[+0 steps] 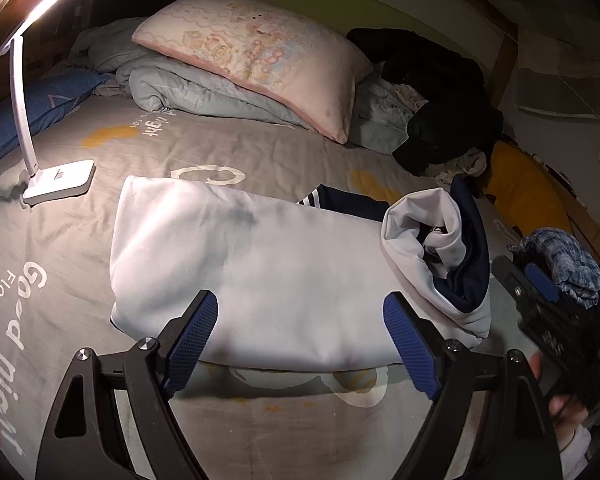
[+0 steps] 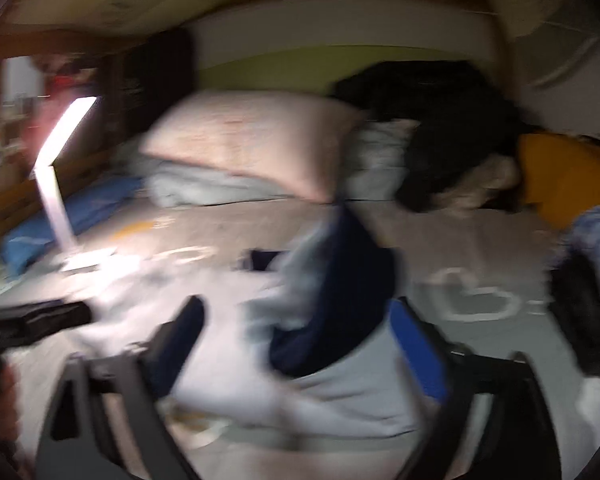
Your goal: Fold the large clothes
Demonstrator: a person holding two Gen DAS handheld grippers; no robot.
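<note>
A large white garment (image 1: 260,260) with navy trim lies folded flat on the grey bed sheet (image 1: 260,148). Its right end stands up in a bunch of white and navy cloth (image 1: 440,240). My left gripper (image 1: 300,302) is open, its blue pads wide apart just above the garment's near edge and touching nothing. The right wrist view is blurred. There my right gripper (image 2: 296,308) is open, with the navy and white bunch (image 2: 340,300) lying loose between its spread fingers. A blue pad (image 1: 540,276) of the right gripper shows at the right edge of the left wrist view.
A lit white desk lamp (image 1: 56,180) stands on the sheet at the left. A pink pillow (image 1: 260,52) on a pale quilt lies at the back, with a heap of dark clothes (image 1: 440,100) to its right. A blue patterned cloth (image 1: 564,264) and a yellow cushion (image 1: 520,192) sit at the right.
</note>
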